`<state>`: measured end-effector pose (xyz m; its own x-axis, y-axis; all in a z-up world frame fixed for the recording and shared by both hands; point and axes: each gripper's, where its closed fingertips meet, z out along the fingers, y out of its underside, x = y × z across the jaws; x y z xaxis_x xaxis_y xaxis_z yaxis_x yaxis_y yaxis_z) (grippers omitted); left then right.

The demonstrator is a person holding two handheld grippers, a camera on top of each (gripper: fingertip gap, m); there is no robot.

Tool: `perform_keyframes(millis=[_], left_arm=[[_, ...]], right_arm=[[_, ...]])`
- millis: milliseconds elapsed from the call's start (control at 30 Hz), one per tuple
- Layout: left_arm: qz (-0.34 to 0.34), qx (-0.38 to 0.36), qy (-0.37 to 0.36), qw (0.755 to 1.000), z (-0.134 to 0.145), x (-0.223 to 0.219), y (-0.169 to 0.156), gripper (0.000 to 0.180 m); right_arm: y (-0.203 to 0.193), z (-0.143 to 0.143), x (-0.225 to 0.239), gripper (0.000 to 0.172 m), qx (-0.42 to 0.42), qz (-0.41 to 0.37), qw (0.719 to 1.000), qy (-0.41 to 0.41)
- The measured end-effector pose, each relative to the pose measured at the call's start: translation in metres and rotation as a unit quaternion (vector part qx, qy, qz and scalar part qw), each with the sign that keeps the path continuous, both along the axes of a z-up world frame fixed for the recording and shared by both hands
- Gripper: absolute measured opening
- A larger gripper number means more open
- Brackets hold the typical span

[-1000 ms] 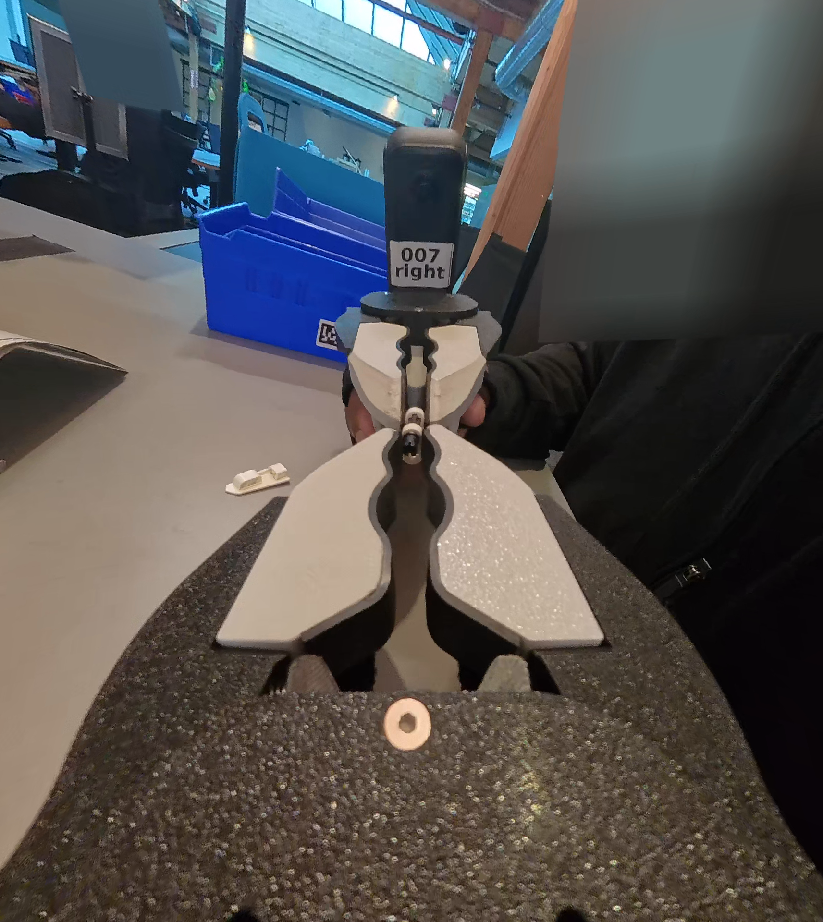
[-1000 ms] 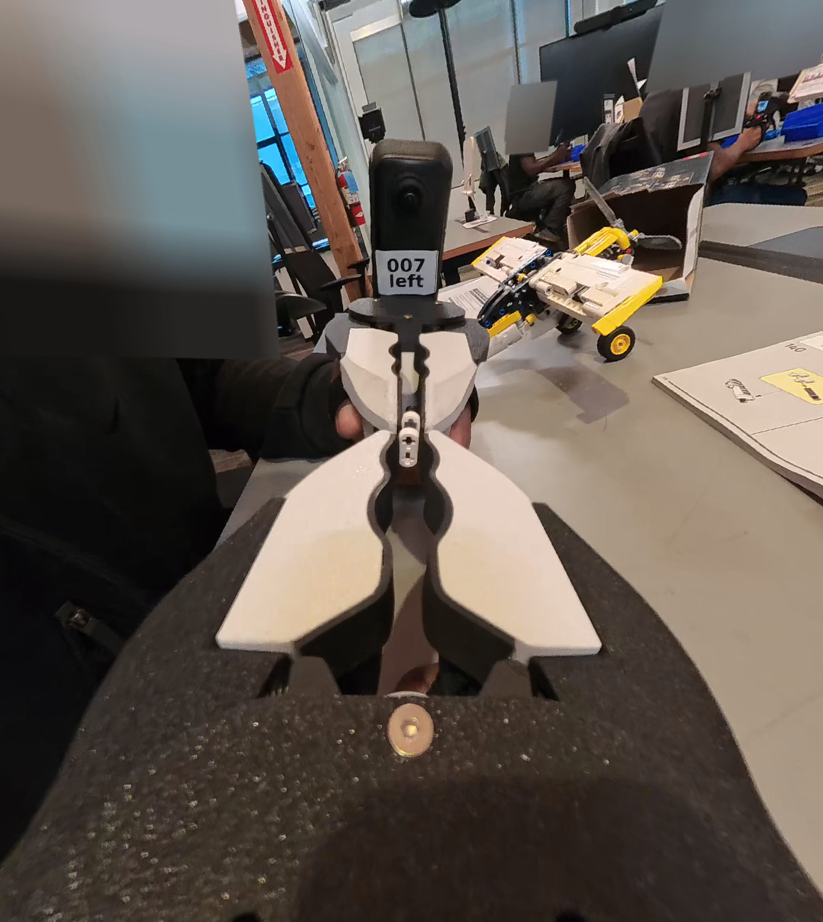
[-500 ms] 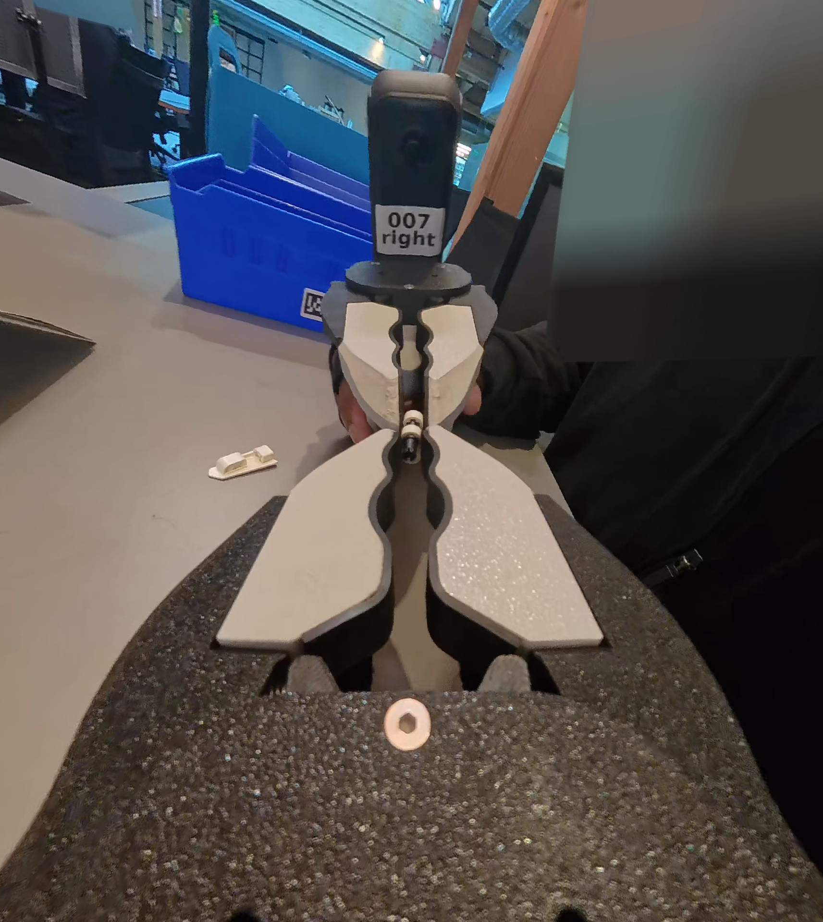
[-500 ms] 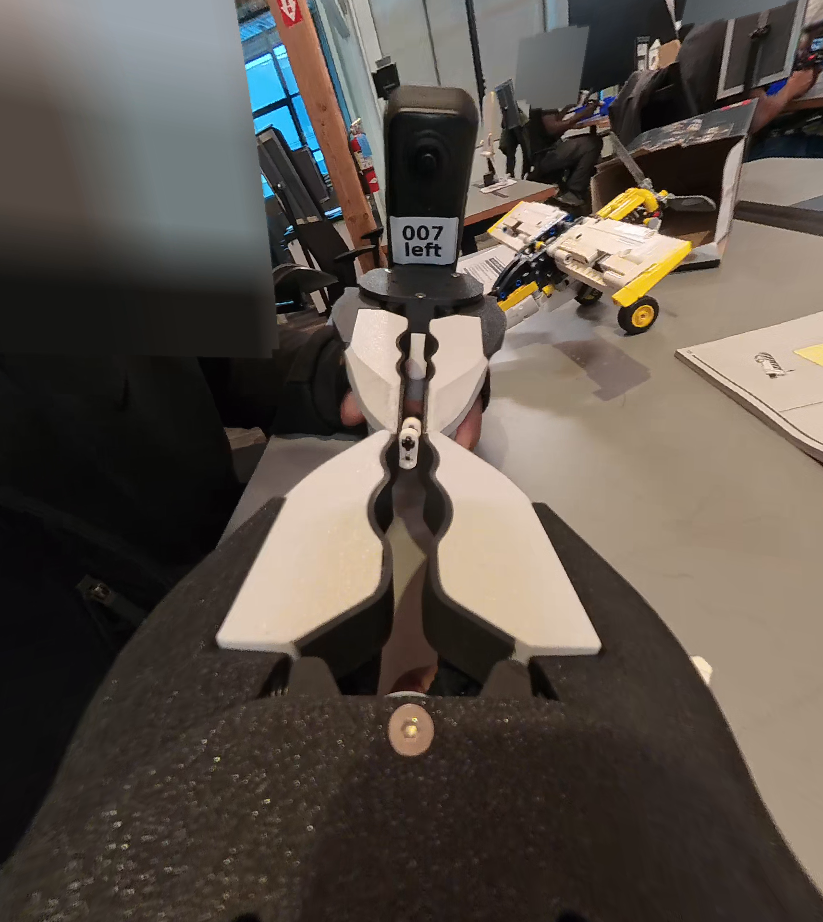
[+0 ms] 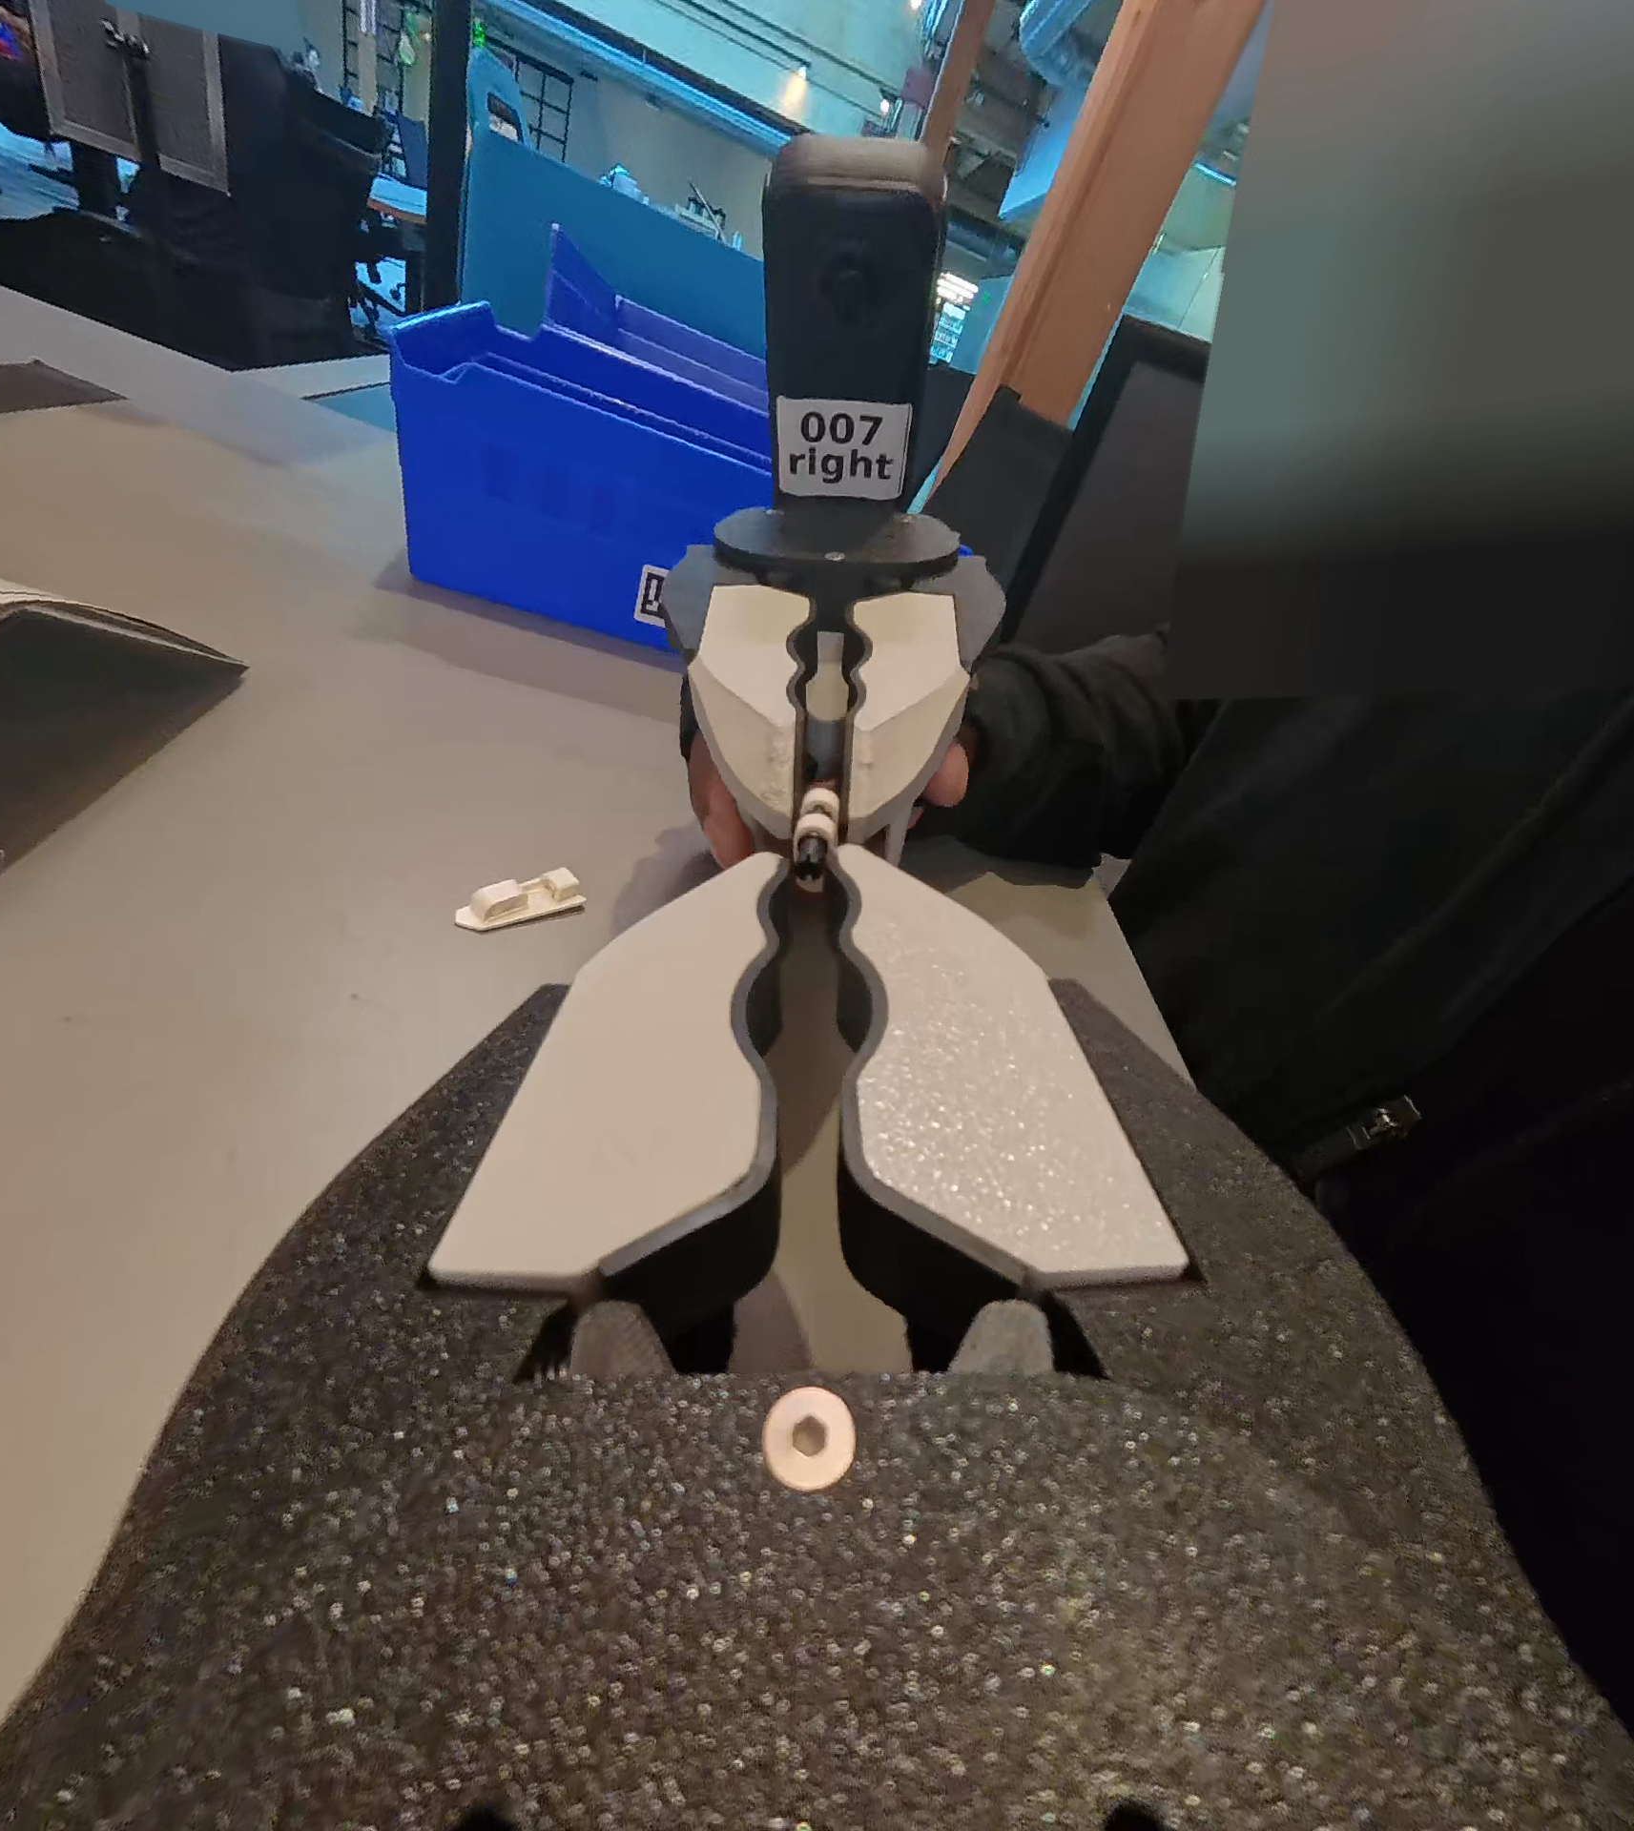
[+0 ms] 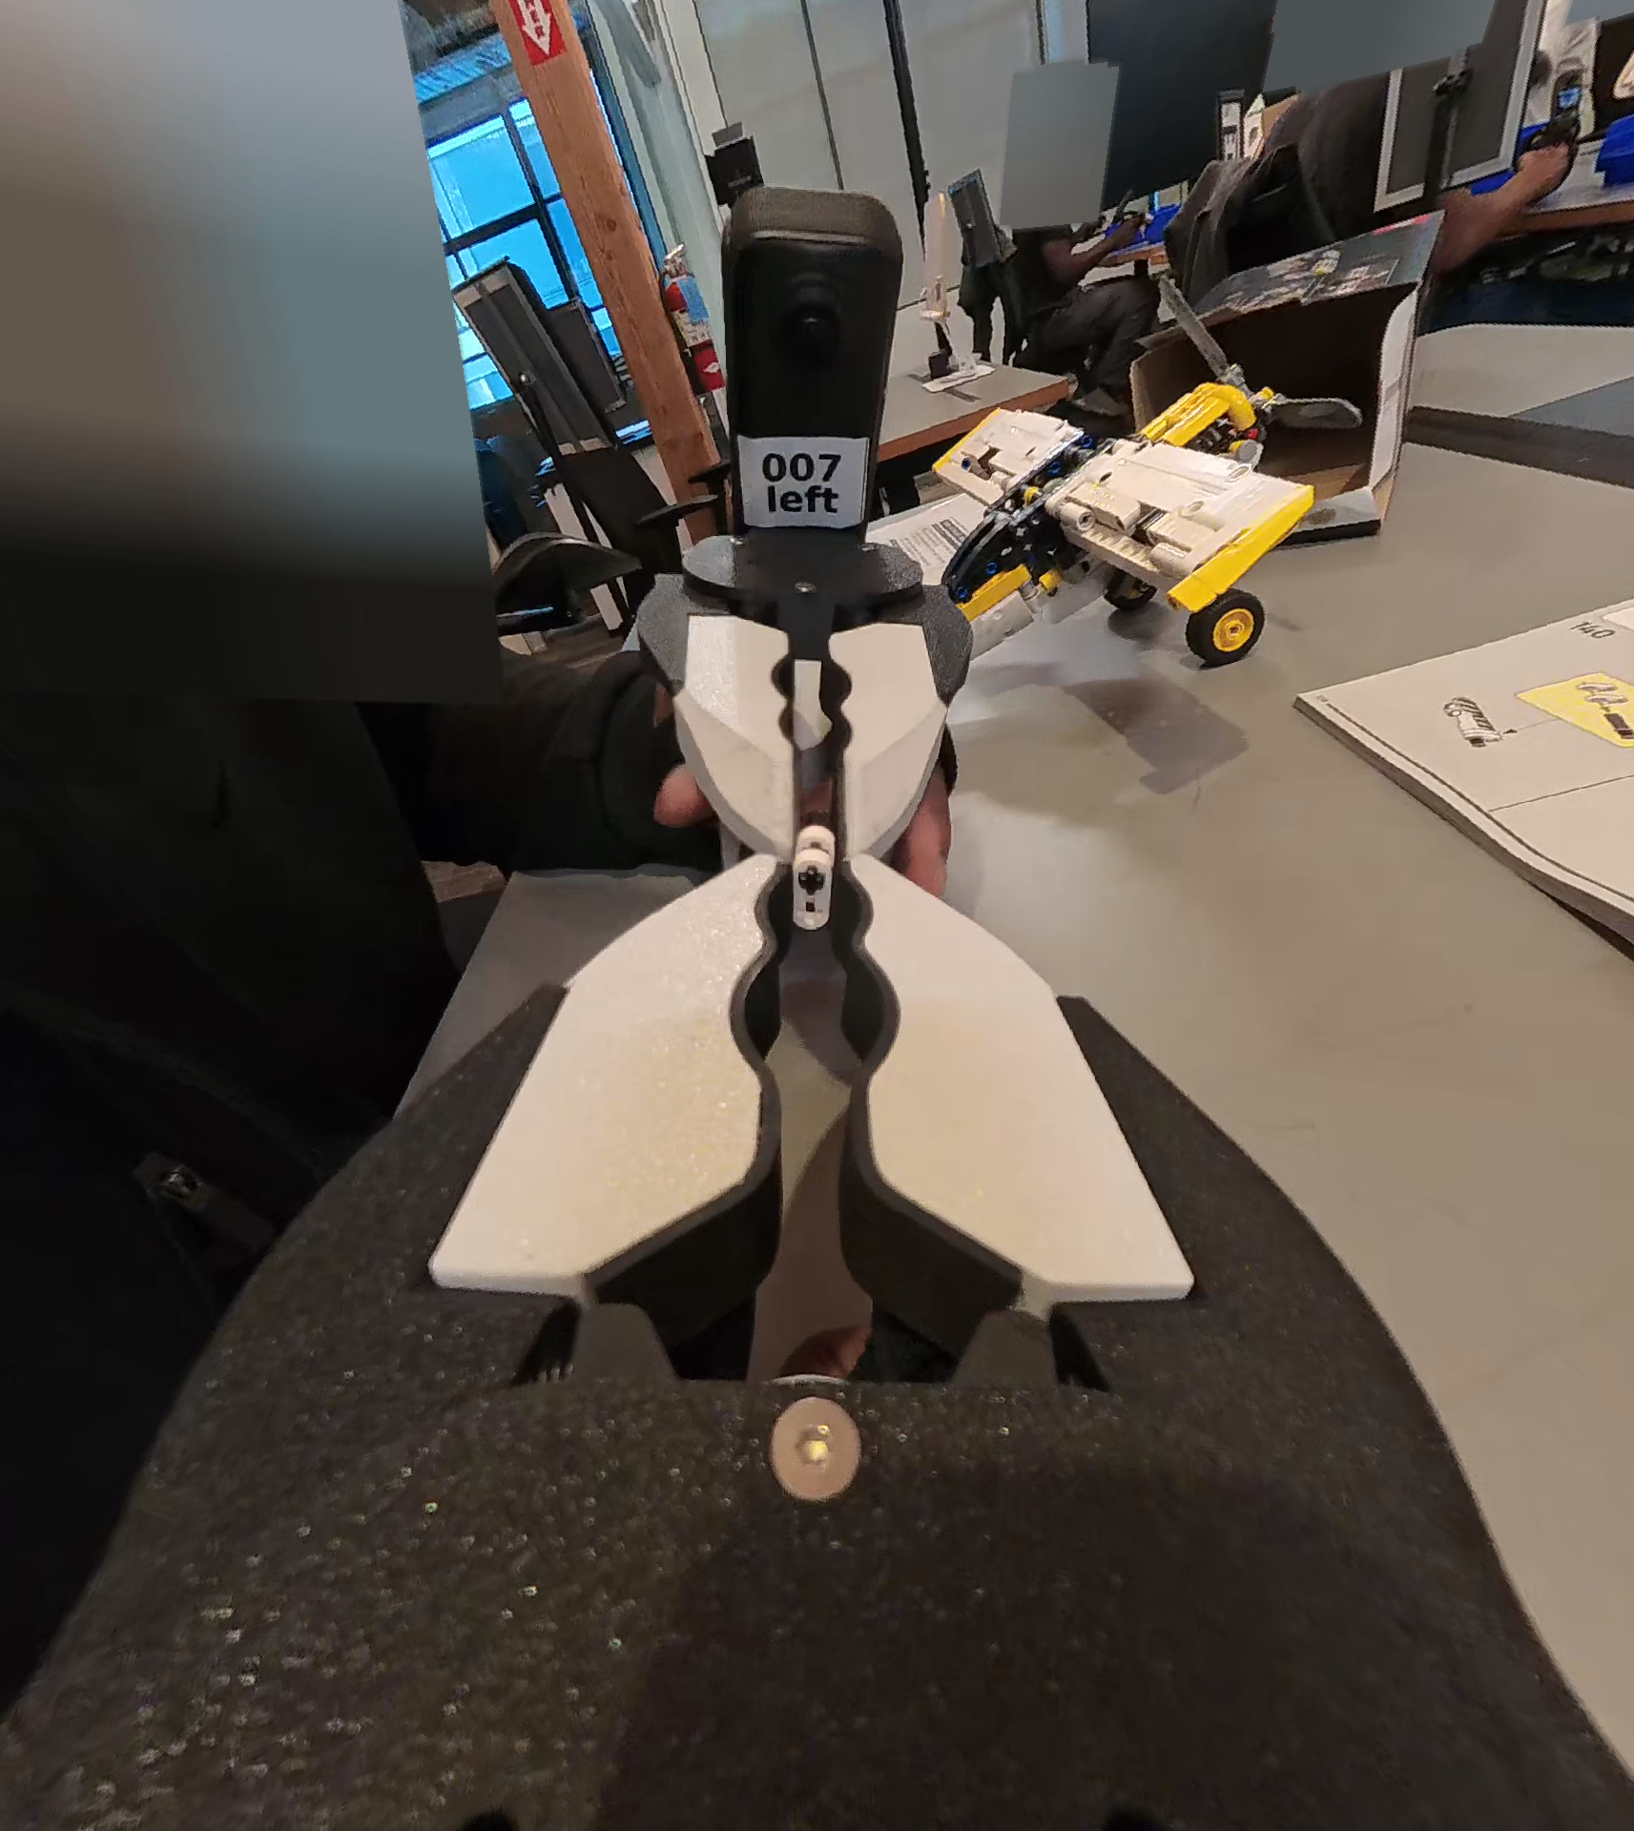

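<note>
change: view shifted; both grips unchanged
left hand-held gripper (image 5: 808, 872): nearly shut, pinching the black pin end (image 5: 811, 850)
right hand-held gripper (image 6: 808, 892): nearly shut, clamping the small white connector piece (image 6: 810, 889)
axis: pin runs tip to tip between the grippers

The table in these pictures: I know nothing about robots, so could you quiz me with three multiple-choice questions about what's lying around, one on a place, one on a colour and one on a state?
1. Where is the toy plane?
A. On the floor
B. On the table, in front of the cardboard box
C. On top of the booklet

2. What colour is the plastic bin?
A. Red
B. Green
C. Blue

3. How does the booklet lie?
A. Open, pages up
B. Shut, cover up
C. Standing on its edge

Answers:
1 B: its yellow wheel rests on the grey tabletop, with the box just behind it.
2 C: its walls are bright blue in the left wrist view.
3 A: a printed page with a yellow panel faces up.
</note>
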<state>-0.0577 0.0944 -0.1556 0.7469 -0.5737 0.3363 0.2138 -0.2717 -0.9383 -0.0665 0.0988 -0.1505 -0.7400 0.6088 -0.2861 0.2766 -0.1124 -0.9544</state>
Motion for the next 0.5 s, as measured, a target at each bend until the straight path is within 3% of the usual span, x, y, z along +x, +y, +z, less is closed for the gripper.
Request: perform_keyframes(millis=[500], left_arm=[[0.011,0.014,-0.006,1.0,0.0035,-0.0037,-0.001,0.005]], right_arm=[[0.0012,-0.0021,0.0003,0.007,0.006,0.002,1.0,-0.004]])
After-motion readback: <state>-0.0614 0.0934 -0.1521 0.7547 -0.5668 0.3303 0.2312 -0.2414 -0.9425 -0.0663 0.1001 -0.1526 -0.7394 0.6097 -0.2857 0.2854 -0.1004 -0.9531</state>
